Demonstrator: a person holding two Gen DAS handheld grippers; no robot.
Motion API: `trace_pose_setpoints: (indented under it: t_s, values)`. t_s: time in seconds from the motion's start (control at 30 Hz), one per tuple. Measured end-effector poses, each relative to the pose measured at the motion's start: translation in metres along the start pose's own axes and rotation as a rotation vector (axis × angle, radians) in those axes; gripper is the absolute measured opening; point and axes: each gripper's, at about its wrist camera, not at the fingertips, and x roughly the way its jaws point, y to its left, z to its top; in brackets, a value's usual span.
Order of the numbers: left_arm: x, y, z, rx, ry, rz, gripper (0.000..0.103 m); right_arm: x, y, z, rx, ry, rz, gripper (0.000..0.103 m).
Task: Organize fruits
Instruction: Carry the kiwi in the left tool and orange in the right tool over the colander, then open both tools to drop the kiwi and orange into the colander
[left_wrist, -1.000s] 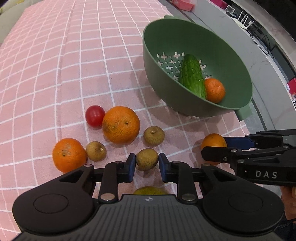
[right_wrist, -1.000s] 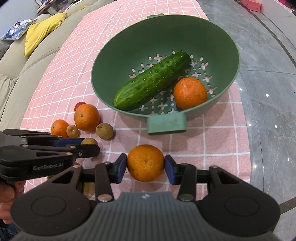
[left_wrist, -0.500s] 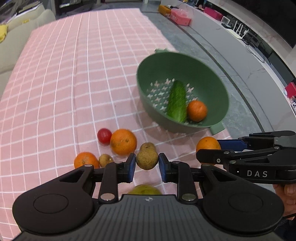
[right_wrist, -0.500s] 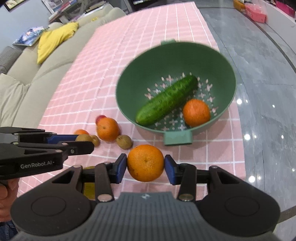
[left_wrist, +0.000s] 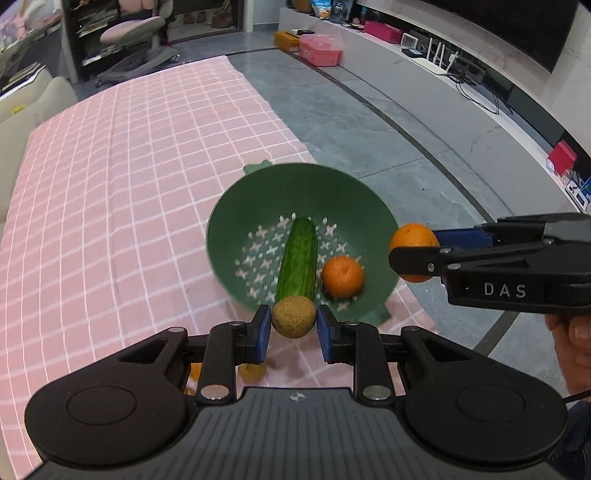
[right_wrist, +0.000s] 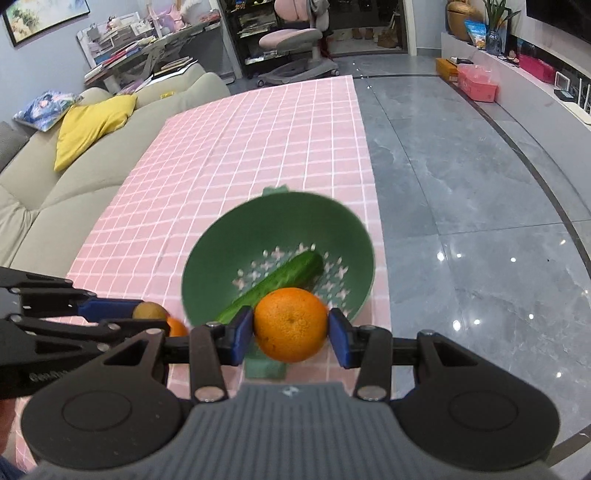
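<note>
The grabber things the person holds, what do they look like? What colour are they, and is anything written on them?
Both are black plastic. The left gripper and right gripper each have blue pads on two fingers, silver screws, round black discs either side and a ribbed grey body. One side reads "DAS"; another shows partly hidden white lettering. A bare hand holds the right one.

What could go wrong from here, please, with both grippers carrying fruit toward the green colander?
1. The colander sits near the edge of the pink cloth; a dropped orange could bounce out onto the floor.
2. The cucumber and an orange already fill the bottom, so the brown fruit may roll off them.
3. Left gripper and right gripper converge and might collide.
</note>
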Motion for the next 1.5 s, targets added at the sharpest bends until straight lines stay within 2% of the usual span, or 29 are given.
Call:
trace_pose_setpoints:
  t_s: [0.33,0.5,0.67,0.87,1.17,1.2,1.3,1.33,1.4,1.5]
  values:
    - [0.033,0.005,0.028,0.038,-0.001,0.016,0.03,0.036,-0.013,0.033,0.029,0.004,0.001,0.041]
    - [0.054,0.006,0.03,0.09,0.015,0.071,0.03,0.058,-0.005,0.046,0.013,0.011,0.026,0.041]
    - [0.071,0.013,0.026,0.079,0.036,0.059,0.03,0.093,0.002,0.051,0.008,0.06,0.046,0.041]
    - [0.08,0.018,0.026,0.072,0.048,0.04,0.03,0.124,0.007,0.049,0.001,0.078,0.05,0.041]
    - [0.087,0.025,0.022,0.042,0.064,0.022,0.03,0.139,0.011,0.049,-0.013,0.091,0.056,0.042]
    - [0.089,0.025,0.023,0.036,0.065,0.021,0.031,0.14,0.011,0.049,-0.009,0.095,0.06,0.042]
    - [0.087,0.026,0.025,0.02,0.07,0.04,0.047,0.139,0.012,0.049,-0.02,0.091,0.037,0.05]
    - [0.085,0.026,0.025,0.011,0.067,0.039,0.054,0.138,0.012,0.049,-0.021,0.088,0.036,0.05]
    - [0.079,0.027,0.026,-0.002,0.06,0.04,0.061,0.135,0.009,0.05,-0.011,0.08,0.043,0.05]
    - [0.069,0.026,0.026,-0.008,0.048,0.051,0.062,0.127,0.008,0.052,-0.005,0.065,0.046,0.05]
